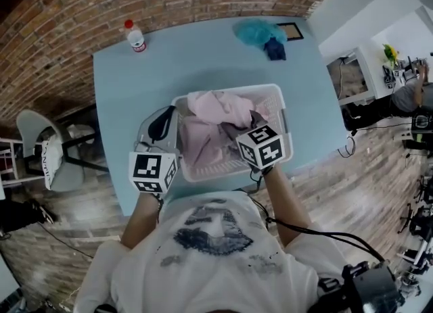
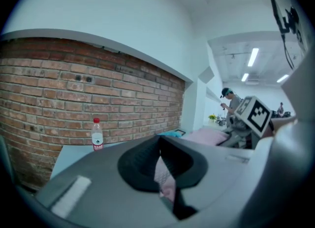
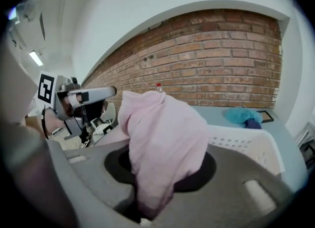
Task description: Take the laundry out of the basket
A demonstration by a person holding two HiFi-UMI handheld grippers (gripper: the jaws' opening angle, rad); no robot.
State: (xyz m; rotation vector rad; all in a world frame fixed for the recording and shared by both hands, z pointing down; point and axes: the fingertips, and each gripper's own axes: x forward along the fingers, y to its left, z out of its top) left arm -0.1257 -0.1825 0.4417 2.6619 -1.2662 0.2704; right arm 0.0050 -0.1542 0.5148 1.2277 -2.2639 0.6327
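A white perforated laundry basket (image 1: 277, 110) stands on the light-blue table (image 1: 196, 61), near its front edge. Pink laundry (image 1: 216, 119) fills it. My right gripper (image 1: 238, 128) reaches into the basket and is shut on a pink cloth (image 3: 165, 138), which drapes up over the jaws and hides their tips. My left gripper (image 1: 161, 126) hangs at the basket's left rim. Its jaws meet at the tips, and a slit between them shows white mesh and pink fabric (image 2: 164, 178).
A water bottle (image 1: 136, 36) stands at the table's far left. A teal cloth (image 1: 257, 32), a dark blue piece (image 1: 275, 49) and a small framed picture (image 1: 291, 31) lie at the far right. A grey chair (image 1: 47, 149) stands left of the table, and a brick wall lies beyond it.
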